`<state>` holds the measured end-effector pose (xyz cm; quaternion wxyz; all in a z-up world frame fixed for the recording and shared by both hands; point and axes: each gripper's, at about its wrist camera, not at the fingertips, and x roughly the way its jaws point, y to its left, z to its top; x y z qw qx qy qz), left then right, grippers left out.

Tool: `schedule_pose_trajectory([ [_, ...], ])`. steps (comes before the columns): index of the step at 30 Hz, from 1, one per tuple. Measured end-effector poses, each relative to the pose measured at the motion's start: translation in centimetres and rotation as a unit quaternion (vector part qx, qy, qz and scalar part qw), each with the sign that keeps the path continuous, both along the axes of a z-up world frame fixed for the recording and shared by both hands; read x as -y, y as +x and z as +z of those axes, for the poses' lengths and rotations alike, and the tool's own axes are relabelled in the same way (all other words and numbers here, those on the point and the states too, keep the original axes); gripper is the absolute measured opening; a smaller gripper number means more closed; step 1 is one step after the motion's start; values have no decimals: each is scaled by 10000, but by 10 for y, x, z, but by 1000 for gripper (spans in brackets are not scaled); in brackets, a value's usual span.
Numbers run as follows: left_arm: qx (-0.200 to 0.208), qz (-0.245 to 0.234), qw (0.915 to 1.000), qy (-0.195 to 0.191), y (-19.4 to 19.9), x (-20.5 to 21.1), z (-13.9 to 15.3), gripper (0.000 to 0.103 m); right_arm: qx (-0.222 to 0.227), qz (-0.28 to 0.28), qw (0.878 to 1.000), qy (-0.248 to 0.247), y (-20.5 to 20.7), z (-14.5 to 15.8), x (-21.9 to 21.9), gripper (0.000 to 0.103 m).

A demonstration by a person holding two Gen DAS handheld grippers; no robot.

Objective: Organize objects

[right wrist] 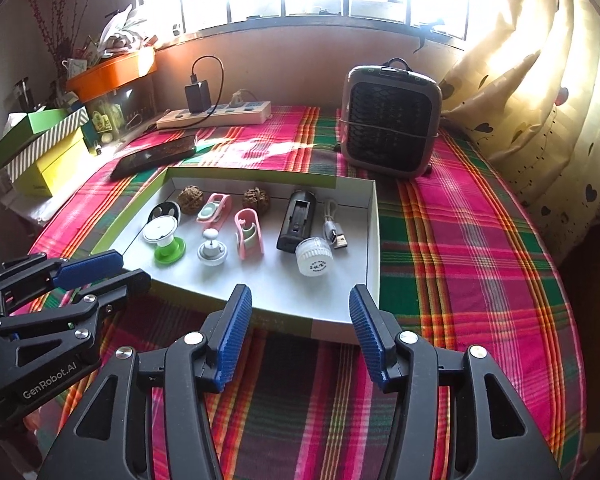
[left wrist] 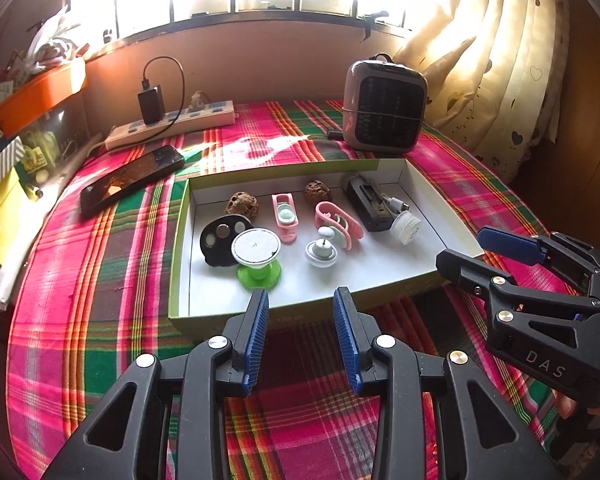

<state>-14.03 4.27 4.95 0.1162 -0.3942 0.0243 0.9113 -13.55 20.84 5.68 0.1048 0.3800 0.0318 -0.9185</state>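
1. On the plaid cloth (right wrist: pixel 460 240) sits our tray (right wrist: pixel 374 240), holding two walnuts (right wrist: pixel 191 199), pink clips (right wrist: pixel 249 238), a green stand (right wrist: pixel 168 246), a black case (right wrist: pixel 296 222), a white cap (right wrist: pixel 314 261) and a cable (right wrist: pixel 334 228).
2. Our left gripper (left wrist: pixel 302 312) hovers before the tray's near edge, jaws partly apart, nothing between them.
3. Our right gripper (right wrist: pixel 300 312) hangs beside it, jaws wider, also empty.
4. Behind the tray stand a fan (right wrist: pixel 392 120), phone (right wrist: pixel 156 156) and power strip (right wrist: pixel 216 116).

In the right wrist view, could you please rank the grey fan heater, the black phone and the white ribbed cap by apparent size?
1. Grey fan heater, clearly largest.
2. Black phone, lying flat and foreshortened.
3. White ribbed cap, smallest, though nearest the camera.
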Motion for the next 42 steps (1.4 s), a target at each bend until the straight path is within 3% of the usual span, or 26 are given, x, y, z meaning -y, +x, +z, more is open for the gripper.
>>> schedule_pose_trajectory([
  [11, 18, 380, 9987, -331, 31, 15, -14, 32, 265, -50, 9996, 16, 27, -22, 3, 53],
  [22, 275, 680, 9969, -286, 50, 25, -34, 32, 510, -243, 9984, 73, 43, -42, -3, 54],
  [26, 356, 722, 9964, -269, 53, 28, -39, 32, 487, -252, 9984, 112, 49, -42, -4, 61],
  [42, 245, 735, 9967, -253, 60, 26, -40, 38, 443, -358, 9982, 204, 60, -46, -4, 66],
])
